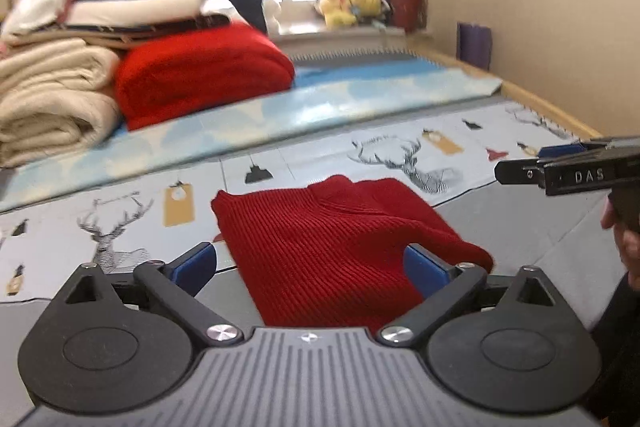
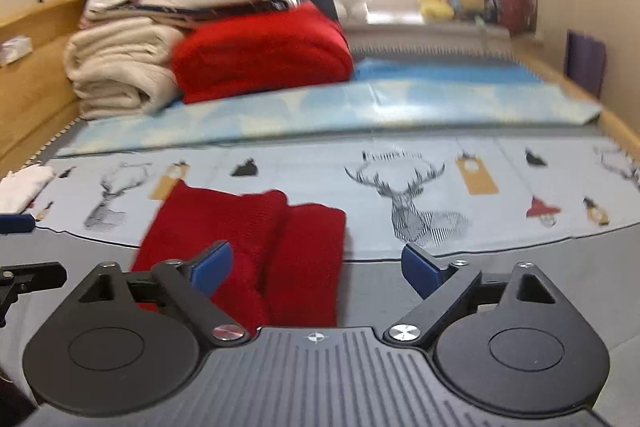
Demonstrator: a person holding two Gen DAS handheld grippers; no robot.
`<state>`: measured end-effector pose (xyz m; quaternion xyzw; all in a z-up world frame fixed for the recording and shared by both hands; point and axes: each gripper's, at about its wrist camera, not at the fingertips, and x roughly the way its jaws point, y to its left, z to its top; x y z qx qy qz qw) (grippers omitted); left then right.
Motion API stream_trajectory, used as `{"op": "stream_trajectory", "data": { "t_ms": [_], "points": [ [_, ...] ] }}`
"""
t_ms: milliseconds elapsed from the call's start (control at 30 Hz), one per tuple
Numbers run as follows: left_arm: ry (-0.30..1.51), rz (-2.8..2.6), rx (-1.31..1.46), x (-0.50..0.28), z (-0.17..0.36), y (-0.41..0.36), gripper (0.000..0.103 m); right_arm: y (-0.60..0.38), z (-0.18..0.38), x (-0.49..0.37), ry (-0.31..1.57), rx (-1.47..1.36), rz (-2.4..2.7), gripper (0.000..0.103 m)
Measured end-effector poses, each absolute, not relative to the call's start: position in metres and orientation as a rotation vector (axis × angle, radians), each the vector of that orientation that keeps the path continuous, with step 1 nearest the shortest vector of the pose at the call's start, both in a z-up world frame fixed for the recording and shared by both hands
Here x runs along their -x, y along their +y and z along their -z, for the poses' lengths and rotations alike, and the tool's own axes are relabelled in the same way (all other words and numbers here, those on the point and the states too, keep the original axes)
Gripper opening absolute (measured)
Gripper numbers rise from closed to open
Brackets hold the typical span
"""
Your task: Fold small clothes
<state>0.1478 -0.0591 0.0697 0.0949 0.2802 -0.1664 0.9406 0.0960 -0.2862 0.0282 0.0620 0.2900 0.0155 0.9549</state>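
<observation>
right now your left gripper (image 1: 310, 263) stands wide, its blue fingertips (image 1: 196, 265) spread with nothing pinched between them, and the red knit garment (image 1: 336, 247) lies folded on the bed beyond and below, seen through the gap toward 12 o'clock. it rests flat on the deer-print sheet (image 1: 120, 215), its ribbed fabric doubled over with a folded edge at 11 o'clock. in that same left wrist view your right gripper (image 1: 520, 173) pokes in at 3 o'clock, side-on, with your hand (image 1: 624, 239) behind it. from the right wrist view, your right gripper (image 2: 318, 267) is likewise spread wide and grips nothing; the red knit garment (image 2: 248, 243) sits toward 10 o'clock, partly behind the left blue fingertip (image 2: 212, 267), showing two folded panels side by side. the deer-print sheet (image 2: 420, 187) runs across the middle, and a light blue mat (image 2: 360, 107) lies beyond it at 12 o'clock. at 11 o'clock a stack of folded bedding (image 2: 120, 67) stands with a red blanket (image 2: 264, 55) against it, well apart from the garment. a white cloth (image 2: 20, 187) shows at 9 o'clock by the edge, and yellow plush toys (image 2: 444, 1) sit on the window ledge at 1 o'clock. both views are somewhat blurred.
</observation>
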Motion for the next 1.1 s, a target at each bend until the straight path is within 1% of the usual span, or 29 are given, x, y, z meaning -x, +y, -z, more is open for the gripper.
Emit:
{"op": "stream_trajectory", "data": {
  "t_ms": [67,167,233,267,300,400,600,1100],
  "points": [
    [0.577,0.322,-0.164,-0.127,-0.070,-0.063,0.102,-0.281,-0.025,-0.075,0.556,-0.142,-0.014,0.100],
    [0.581,0.264,-0.074,-0.103,-0.056,-0.062,0.102,-0.274,-0.018,-0.059,0.600,-0.170,-0.001,0.100],
    [0.677,0.246,-0.039,-0.101,-0.033,-0.063,0.102,-0.267,-0.014,-0.052,0.618,-0.145,0.000,0.100],
    [0.770,0.245,-0.061,-0.107,-0.023,-0.068,0.102,-0.263,-0.011,-0.051,0.638,-0.115,0.002,0.100],
    [0.807,0.236,-0.085,-0.111,-0.018,-0.071,0.102,-0.260,-0.008,-0.051,0.652,-0.084,0.002,0.100],
    [0.778,0.167,-0.109,-0.122,-0.014,-0.072,0.102,-0.257,-0.001,-0.056,0.677,-0.066,-0.010,0.100],
    [0.858,0.117,-0.044,-0.144,-0.001,-0.068,0.102,-0.258,0.007,-0.065,0.720,-0.101,-0.001,0.100],
    [0.863,0.113,-0.044,-0.146,0.004,-0.066,0.102,-0.243,0.011,-0.069,0.760,-0.075,-0.039,0.100]
  ]
}}
